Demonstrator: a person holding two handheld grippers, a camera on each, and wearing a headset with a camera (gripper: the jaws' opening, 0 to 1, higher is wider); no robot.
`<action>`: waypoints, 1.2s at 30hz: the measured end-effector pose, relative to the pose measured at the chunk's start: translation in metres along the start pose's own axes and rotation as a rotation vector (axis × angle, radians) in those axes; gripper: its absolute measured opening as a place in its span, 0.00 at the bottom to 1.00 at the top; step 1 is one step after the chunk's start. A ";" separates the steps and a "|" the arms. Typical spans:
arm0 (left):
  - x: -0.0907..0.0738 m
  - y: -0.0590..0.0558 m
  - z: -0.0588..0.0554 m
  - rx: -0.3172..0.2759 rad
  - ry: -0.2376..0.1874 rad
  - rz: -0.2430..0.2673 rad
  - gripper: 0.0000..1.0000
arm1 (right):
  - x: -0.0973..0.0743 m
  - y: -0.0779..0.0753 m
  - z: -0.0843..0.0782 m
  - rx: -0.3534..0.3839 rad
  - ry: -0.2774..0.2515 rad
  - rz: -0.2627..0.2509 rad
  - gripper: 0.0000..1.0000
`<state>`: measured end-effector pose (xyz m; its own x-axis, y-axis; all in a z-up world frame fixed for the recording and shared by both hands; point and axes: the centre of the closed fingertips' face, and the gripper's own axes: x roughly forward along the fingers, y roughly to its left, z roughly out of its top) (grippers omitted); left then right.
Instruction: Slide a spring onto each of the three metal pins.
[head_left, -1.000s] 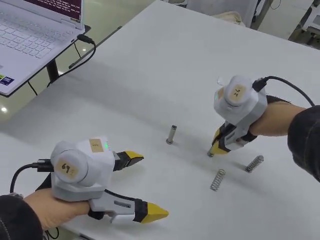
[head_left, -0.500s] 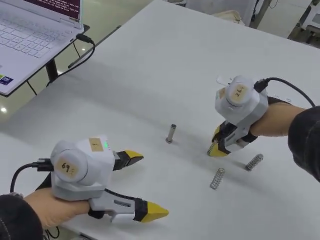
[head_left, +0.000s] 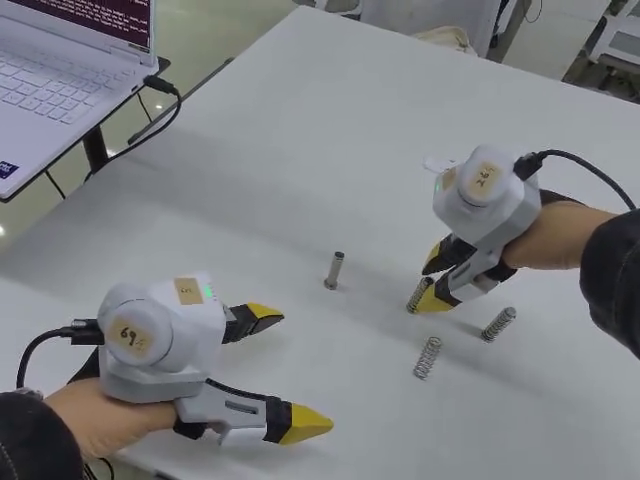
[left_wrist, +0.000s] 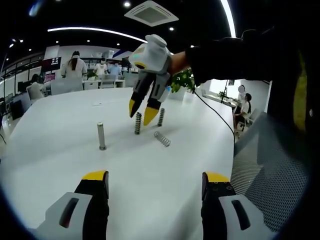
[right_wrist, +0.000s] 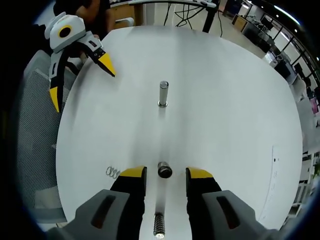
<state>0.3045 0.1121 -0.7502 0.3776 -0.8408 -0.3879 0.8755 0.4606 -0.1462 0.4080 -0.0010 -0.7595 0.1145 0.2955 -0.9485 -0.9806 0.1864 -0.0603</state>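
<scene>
On the white worktop (head_left: 330, 130), toward 3 o'clock in the head view, the right claw (head_left: 432, 279) is hanging with its yellow tips partly spread around a small silver coil spring (head_left: 417, 294) that is standing upright. The lower tip is sitting just beside the coil, and whether it is touching I cannot tell.

The right gripper view is looking straight down on this spot and supplying what the head view is missing. A dark round pin top (right_wrist: 165, 170) is sitting in the gap between the two jaws, with bare worktop showing on either side, so the claw is gripping nothing. The left gripper view is giving the side-on look, with the coil standing just under the spread tips.

At 9 o'clock from that coil, near but apart, a bare grey metal pin (head_left: 333, 270) is standing upright. One loose silver spring (head_left: 428, 357) is lying flat at 5 o'clock from the right claw, and a second loose spring (head_left: 497, 323) is lying at 4 o'clock.

At 7 o'clock in the head view the left claw (head_left: 287, 371) is being held wide open and empty. A white laptop (head_left: 60, 80) is sitting at 11 o'clock, beyond the worktop's edge.
</scene>
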 end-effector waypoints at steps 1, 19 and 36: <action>0.000 0.000 0.000 0.001 0.000 0.000 0.72 | -0.002 0.000 0.000 0.001 -0.004 -0.003 0.29; 0.001 -0.003 0.010 0.025 0.003 -0.008 0.70 | -0.031 0.007 0.004 0.018 -0.063 -0.049 0.30; 0.007 -0.010 0.019 0.053 0.010 -0.026 0.69 | -0.056 0.029 -0.012 0.031 -0.099 -0.083 0.30</action>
<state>0.3047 0.0959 -0.7340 0.3519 -0.8494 -0.3933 0.8998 0.4227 -0.1079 0.3715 -0.0234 -0.7118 0.2120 0.3686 -0.9051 -0.9619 0.2422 -0.1267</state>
